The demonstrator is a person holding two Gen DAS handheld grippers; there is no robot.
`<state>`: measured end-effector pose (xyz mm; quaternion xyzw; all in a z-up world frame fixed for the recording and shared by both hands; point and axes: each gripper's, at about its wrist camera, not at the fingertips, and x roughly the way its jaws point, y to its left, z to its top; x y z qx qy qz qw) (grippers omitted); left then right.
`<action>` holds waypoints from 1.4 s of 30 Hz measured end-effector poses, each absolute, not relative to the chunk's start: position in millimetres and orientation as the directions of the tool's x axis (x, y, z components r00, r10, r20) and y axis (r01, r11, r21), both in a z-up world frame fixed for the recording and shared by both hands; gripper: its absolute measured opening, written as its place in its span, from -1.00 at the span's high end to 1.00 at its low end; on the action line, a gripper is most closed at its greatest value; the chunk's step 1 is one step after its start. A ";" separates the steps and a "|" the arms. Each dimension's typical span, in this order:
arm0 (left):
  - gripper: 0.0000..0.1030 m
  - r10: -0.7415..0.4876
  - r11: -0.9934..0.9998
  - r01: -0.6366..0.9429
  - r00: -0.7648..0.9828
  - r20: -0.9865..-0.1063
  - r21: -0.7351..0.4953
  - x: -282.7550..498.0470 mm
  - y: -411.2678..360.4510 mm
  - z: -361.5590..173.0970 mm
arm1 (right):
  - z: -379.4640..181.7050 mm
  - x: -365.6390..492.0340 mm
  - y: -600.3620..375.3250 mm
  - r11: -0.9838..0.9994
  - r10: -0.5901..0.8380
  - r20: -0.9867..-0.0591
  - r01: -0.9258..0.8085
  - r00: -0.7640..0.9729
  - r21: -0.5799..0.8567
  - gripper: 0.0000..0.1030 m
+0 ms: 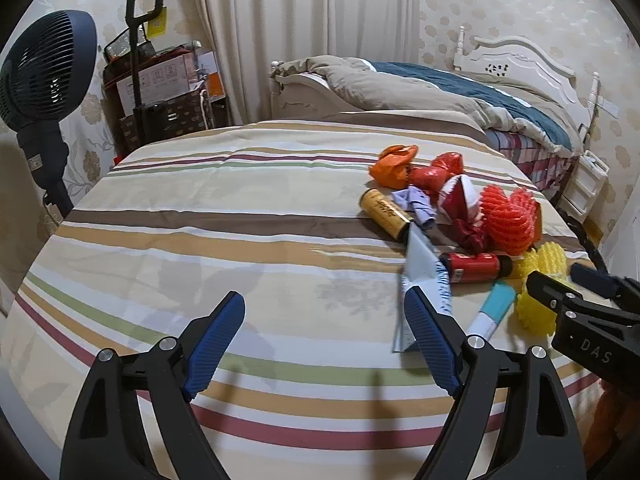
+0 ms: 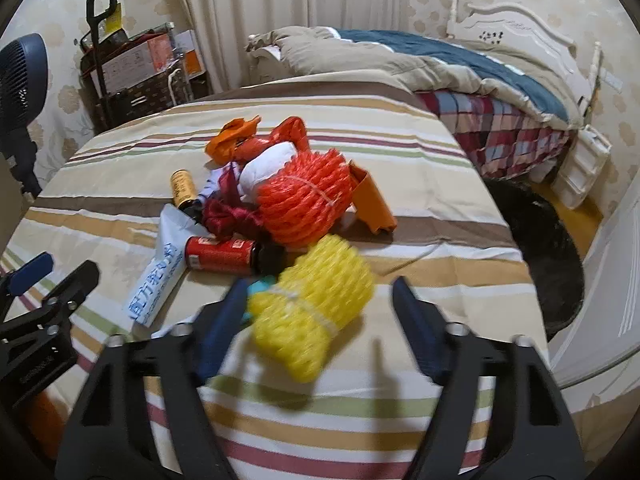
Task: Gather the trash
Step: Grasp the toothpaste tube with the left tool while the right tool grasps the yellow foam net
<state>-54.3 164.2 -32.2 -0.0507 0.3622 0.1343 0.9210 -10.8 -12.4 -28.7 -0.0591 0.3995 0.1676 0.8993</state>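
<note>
Warm indoor light, fisheye-bent edges, motion blur on yellow foam net [image 2: 310, 308].

Left tongs [image 1: 324, 312] and right tongs [image 2: 320, 300] both spread wide, side by side.

Black tool [image 1: 324, 312] arms, ribbed blue pads [image 1: 430, 340], silver screws

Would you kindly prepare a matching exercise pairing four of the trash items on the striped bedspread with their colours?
Items:
1. foam net bundle between the right hand-held gripper's open fingers
2. larger foam net bundle behind it
3. bottle lying by the blue-printed wrapper
4. bottle farther back

Colours:
A. red
B. gold
C. yellow
D. orange-red

Pairs: 1-C, 2-D, 3-A, 4-B
</note>
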 end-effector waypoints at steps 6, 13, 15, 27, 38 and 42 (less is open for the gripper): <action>-0.60 0.188 0.968 -0.251 0.706 -0.683 0.007 -49.3 149.1 -33.7 | -25.8 -14.4 -19.4 0.929 0.284 -0.734 -0.366 0.617 0.051 0.15; -0.60 0.141 0.977 -0.214 0.697 -0.703 -0.016 -36.6 135.0 -38.6 | -25.2 -19.8 -42.0 0.940 0.247 -0.719 -0.340 0.650 0.014 0.17; -0.60 0.141 0.978 -0.209 0.688 -0.712 -0.008 -32.2 131.4 -42.0 | -26.4 -19.4 -50.0 0.943 0.243 -0.718 -0.333 0.652 0.017 0.17; 0.28 0.112 0.984 -0.177 0.637 -0.763 -0.003 -19.9 126.3 -57.6 | -31.9 -14.4 -66.7 0.942 0.279 -0.716 -0.329 0.640 0.074 0.05; 0.46 0.101 0.984 -0.178 0.665 -0.740 -0.026 -31.0 130.2 -50.2 | -35.2 -12.3 -77.0 0.944 0.295 -0.720 -0.307 0.628 0.119 -0.01; 0.46 0.103 0.982 -0.186 0.662 -0.742 -0.030 -34.5 133.2 -48.7 | -35.0 -12.7 -78.5 0.941 0.304 -0.720 -0.313 0.624 0.126 0.18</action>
